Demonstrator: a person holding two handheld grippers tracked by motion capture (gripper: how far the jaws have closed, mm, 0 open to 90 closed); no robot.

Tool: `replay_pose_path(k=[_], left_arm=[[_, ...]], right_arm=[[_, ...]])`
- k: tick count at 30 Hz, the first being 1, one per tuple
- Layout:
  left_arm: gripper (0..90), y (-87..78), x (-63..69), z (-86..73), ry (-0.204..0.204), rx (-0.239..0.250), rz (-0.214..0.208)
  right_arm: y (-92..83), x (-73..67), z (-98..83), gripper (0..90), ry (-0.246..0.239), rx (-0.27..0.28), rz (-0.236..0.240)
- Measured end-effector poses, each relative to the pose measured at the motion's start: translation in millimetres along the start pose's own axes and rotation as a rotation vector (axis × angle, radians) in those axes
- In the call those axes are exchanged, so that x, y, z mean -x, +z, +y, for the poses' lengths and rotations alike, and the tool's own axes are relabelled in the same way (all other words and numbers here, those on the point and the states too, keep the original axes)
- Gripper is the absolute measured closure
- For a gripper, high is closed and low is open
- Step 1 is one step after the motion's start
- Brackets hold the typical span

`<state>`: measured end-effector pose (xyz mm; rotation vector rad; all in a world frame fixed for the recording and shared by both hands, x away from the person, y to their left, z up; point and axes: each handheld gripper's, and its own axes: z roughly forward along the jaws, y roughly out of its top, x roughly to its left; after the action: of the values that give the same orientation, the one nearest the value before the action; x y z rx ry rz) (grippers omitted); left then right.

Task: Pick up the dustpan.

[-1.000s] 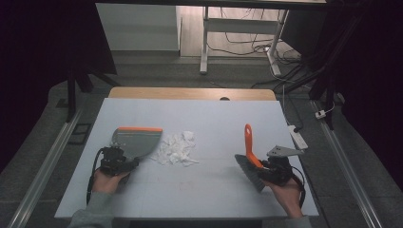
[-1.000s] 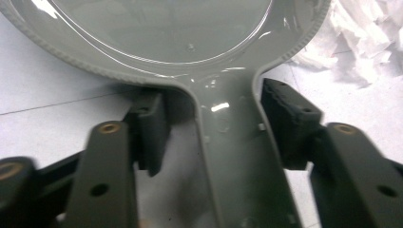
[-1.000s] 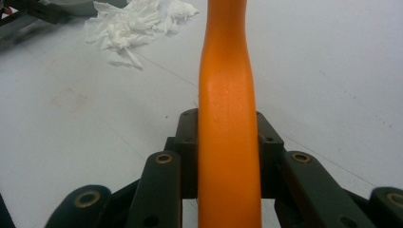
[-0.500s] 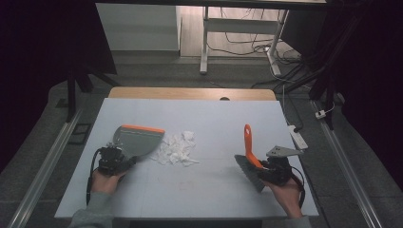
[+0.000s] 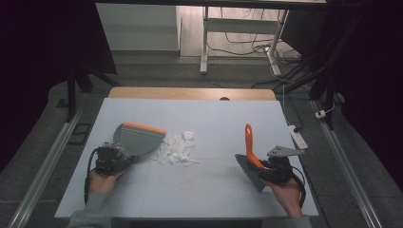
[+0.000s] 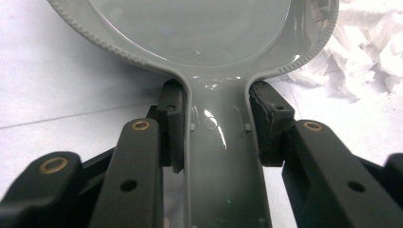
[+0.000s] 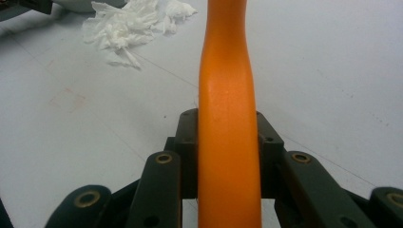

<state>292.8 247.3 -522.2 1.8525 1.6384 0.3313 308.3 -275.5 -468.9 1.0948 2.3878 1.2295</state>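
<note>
1. Right gripper point(image 5: 266, 167), about 4 o'clock on the table point(image 5: 214, 114) in the high view, nearest the person: jaws clenched on the orange handle of the brush point(image 5: 249, 142). In the right gripper view the pads sit flush against both sides of the handle point(image 7: 227, 142).
2. The brush's grey bristle head point(image 5: 249, 172) lies toward 6 o'clock of the handle, next to the gripper; the handle tip points to 12 o'clock.
3. Left gripper point(image 5: 116, 159), about 8 o'clock on the table: jaws have just been closing and now grasp the grey handle of the dustpan point(image 5: 138, 138). In the left gripper view both pads press the handle point(image 6: 218, 142) just below where the pan point(image 6: 199, 33) widens.
4. Dustpan pan extends from the left gripper toward 1 o'clock; its orange lip point(image 5: 144, 127) forms the far edge.
5. Crumpled white paper scraps point(image 5: 177, 148) lie near table centre, at 3 o'clock of the dustpan, touching or just beside its right rim; well apart from the brush. Also seen at 10 o'clock in the right gripper view point(image 7: 124, 26).
6. Farthest: a wooden strip point(image 5: 190, 93) along the table's 12 o'clock edge.
</note>
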Motion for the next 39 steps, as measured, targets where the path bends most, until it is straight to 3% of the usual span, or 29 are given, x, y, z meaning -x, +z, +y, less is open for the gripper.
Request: replay_pose_path(k=[11,23,39], left_arm=[[61.5,-14.8,-7.1,-0.2,0.023,0.048,-0.046],[61.5,-41.3,-19.7,-0.1,0.062,0.122,-0.136],[61.5,-70.9,-20.9,-5.5,0.190,0.124,-0.173]], right_arm=[[-1.1,0.6,0.0,69.8,0.000,0.006,-0.001],[-1.4,0.5,0.2,69.7,-0.001,0.014,-0.004],[-4.3,-0.1,1.2,69.8,0.002,0.031,-0.007]])
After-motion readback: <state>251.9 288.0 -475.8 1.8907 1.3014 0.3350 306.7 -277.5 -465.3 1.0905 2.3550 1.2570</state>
